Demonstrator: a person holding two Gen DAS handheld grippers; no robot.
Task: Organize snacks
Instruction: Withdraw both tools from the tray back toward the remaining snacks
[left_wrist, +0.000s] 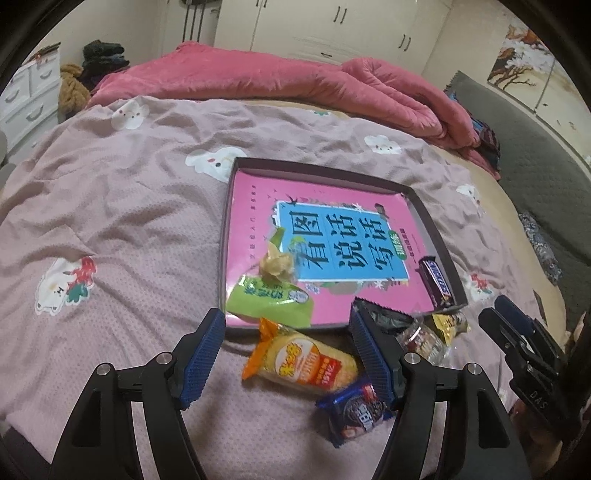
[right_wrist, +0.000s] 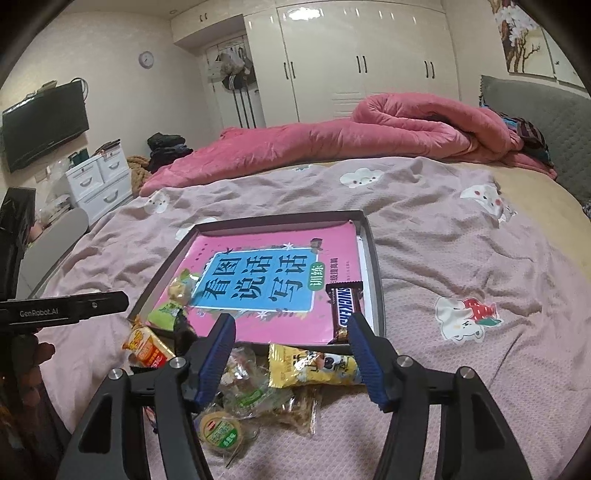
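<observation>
On a bed (left_wrist: 122, 206) covered with a mauve quilt printed with white bears sits a shallow dark tray (left_wrist: 439, 236) lined with a pink book (left_wrist: 332, 199) whose blue panel carries large characters. Inside the tray, a Snickers bar (left_wrist: 436, 282) lies along its right wall, and a green packet (left_wrist: 269, 301) with a pale twisted sweet (left_wrist: 277, 264) above it rests in the near left corner. The rest of the snacks lie on the quilt just in front of the tray's near edge: an orange-and-yellow packet (left_wrist: 303, 360), a dark blue biscuit packet (left_wrist: 356, 410) touching it, a yellow packet (right_wrist: 314, 367), and a heap of clear-wrapped sweets (right_wrist: 255, 395) with a round green-labelled one (right_wrist: 219, 432) nearest the camera. The left hand-held gripper (left_wrist: 288, 358) hovers with its blue pads standing wide apart, the orange-and-yellow packet showing between them but untouched. The right hand-held gripper (right_wrist: 291, 362) is likewise parted about halfway over the yellow packet and clear sweets, gripping nothing. A rolled pink blanket (right_wrist: 332, 140) lies across the far side of the bed.
</observation>
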